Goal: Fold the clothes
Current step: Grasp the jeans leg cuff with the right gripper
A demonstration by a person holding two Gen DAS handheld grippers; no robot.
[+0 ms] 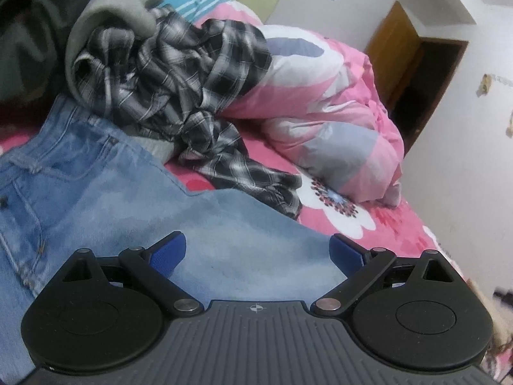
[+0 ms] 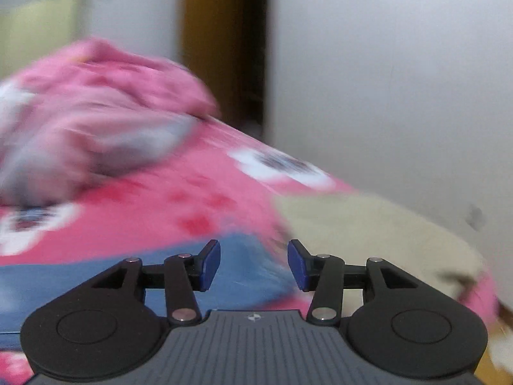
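The light-blue jeans (image 1: pixel 96 192) lie spread on the bed (image 1: pixel 394 224), waistband toward the heap of clothes, with a crumpled plaid shirt (image 1: pixel 179 80) just beside them. The left tool (image 1: pixel 258 250) hovers over the denim, jaws spread wide and empty. The right tool (image 2: pixel 254 264), half parted and holding nothing, sits above a blue edge near a beige cloth (image 2: pixel 368 231); its view is smeared by motion. A pinch could take only one denim layer, or snag the shirt sleeve, skewing any fold.
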